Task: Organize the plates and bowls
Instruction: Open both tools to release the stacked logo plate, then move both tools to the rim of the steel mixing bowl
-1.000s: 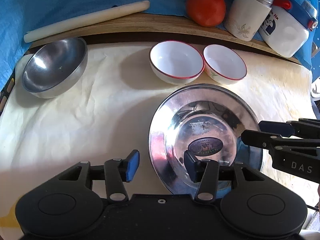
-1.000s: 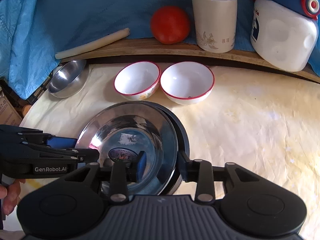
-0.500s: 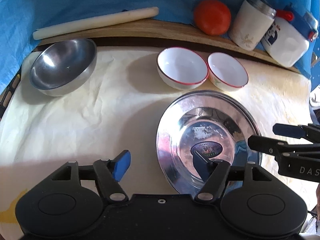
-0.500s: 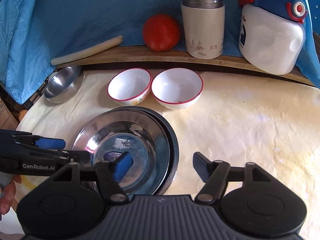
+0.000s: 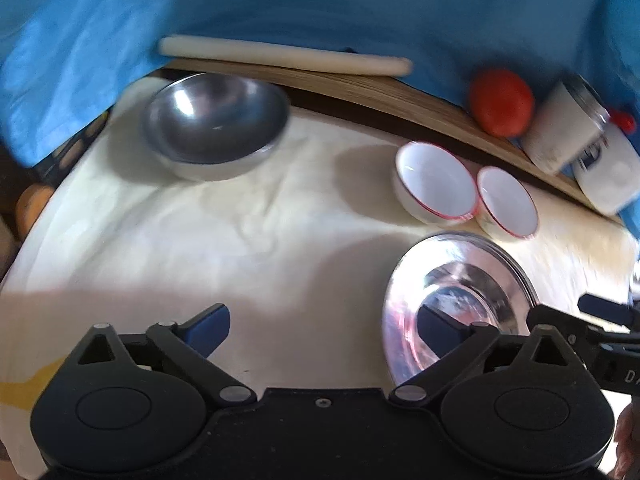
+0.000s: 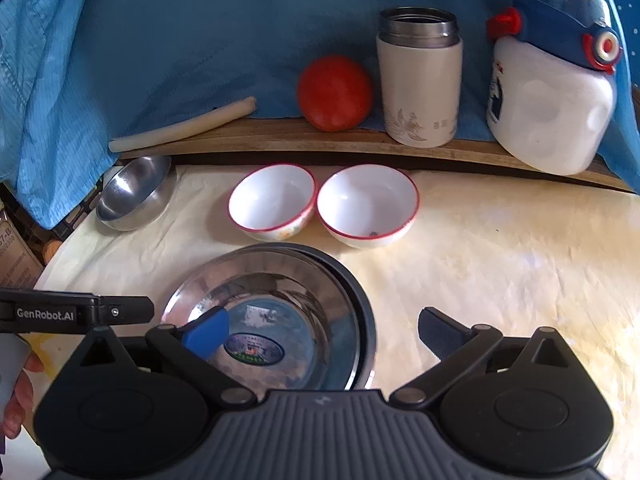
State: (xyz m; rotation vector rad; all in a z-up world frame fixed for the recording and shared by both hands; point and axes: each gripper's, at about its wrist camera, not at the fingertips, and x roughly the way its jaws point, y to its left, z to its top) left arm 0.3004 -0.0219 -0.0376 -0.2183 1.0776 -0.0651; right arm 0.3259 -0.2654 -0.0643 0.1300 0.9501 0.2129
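A shiny steel plate (image 6: 280, 280) lies stacked on a darker plate (image 6: 362, 304) on the cream cloth. Behind it stand two white red-rimmed bowls (image 6: 272, 200) (image 6: 366, 202); a steel bowl (image 5: 214, 124) sits far left. My right gripper (image 6: 322, 330) hovers over the stack's right rim with its jaws opening. The rim lies below the gap and neither pad touches it. My left gripper (image 5: 322, 328) is to the left of the plate (image 5: 456, 292), its jaws also opening. Its right finger hangs over the plate's left rim, and cloth lies between the fingers.
A wooden ledge (image 6: 280, 136) at the back carries a white stick (image 6: 184, 126), a tomato (image 6: 334, 92), a cream steel-lidded jar (image 6: 420, 88) and a white jug (image 6: 552, 104). Blue cloth (image 6: 160, 40) hangs behind. A hand (image 6: 16, 400) shows at lower left.
Both grippers' jaws have spread wide, off the steel plate's rims. The left gripper has shifted left and rolled, so the plate now sits at its right side.
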